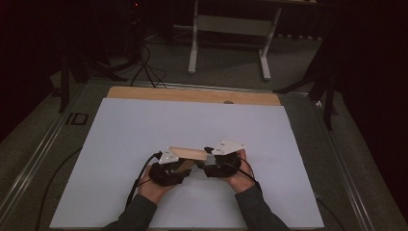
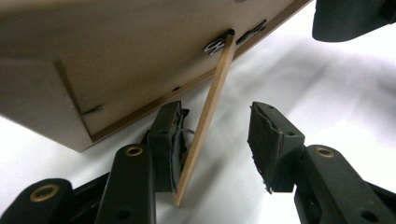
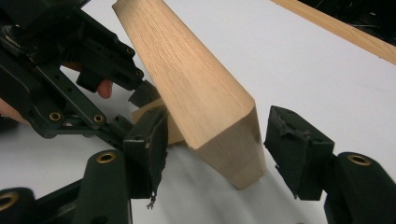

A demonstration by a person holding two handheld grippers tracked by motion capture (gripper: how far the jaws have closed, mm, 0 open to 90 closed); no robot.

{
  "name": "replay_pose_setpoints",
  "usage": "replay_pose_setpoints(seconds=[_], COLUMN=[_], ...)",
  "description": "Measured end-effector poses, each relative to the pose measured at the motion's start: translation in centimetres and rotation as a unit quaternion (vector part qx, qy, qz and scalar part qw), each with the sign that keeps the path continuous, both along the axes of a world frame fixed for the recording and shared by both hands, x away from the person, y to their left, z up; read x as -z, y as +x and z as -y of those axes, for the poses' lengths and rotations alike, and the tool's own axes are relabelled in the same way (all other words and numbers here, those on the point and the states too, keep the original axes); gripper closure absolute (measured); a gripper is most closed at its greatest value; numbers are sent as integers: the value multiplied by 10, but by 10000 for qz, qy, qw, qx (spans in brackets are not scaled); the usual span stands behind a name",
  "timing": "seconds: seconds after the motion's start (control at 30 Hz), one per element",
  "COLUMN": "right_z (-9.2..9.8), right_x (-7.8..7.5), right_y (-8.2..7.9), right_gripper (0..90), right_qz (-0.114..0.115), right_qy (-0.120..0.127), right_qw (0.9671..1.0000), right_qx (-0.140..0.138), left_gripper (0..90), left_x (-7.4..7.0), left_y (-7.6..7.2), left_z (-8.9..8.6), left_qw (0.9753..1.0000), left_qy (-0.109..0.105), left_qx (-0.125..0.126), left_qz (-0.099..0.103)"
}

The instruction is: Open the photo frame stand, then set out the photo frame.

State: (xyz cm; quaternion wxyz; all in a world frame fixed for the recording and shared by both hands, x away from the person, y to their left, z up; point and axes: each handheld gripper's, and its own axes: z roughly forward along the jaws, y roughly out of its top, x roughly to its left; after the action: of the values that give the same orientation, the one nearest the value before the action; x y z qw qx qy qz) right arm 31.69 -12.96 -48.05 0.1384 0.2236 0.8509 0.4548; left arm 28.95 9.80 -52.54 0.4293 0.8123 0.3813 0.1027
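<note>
The left hand-held gripper (image 2: 219, 140) stands with its jaws well apart; a thin wooden strip (image 2: 205, 121) leans through the gap, lying against the left pad while the right pad is clear of it. The strip's upper end meets a slot in the underside of the wooden block (image 2: 116, 51), which fills the top of the left gripper view and is cut off by its edge. The right hand-held gripper (image 3: 212, 140) is also open, its jaws on either side of the block's (image 3: 196, 93) near end, with a gap on the right side; whether the left pad touches the wood cannot be told. In the high view the block (image 1: 187, 154) sits between the two hand-held grippers near the front middle of the white worktop (image 1: 144, 125), partly hidden by the grey plates. Bare worktop spreads wide to the left, right and far side, up to a wooden edge strip (image 1: 192, 95).
</note>
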Motion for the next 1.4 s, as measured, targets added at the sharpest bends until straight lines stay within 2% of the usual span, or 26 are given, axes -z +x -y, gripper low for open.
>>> replay_pose_setpoints(seconds=[1.4], right_z=[5], right_x=[-9], right_y=[-1], right_gripper=[295], right_qz=[-33], right_qy=[121], right_qw=[9998], right_qx=[-137], left_gripper=[539], left_x=[-8], left_y=[-3], left_z=[-16], left_qw=[9998], left_qy=[-70], left_qx=[-181], left_qz=[86])
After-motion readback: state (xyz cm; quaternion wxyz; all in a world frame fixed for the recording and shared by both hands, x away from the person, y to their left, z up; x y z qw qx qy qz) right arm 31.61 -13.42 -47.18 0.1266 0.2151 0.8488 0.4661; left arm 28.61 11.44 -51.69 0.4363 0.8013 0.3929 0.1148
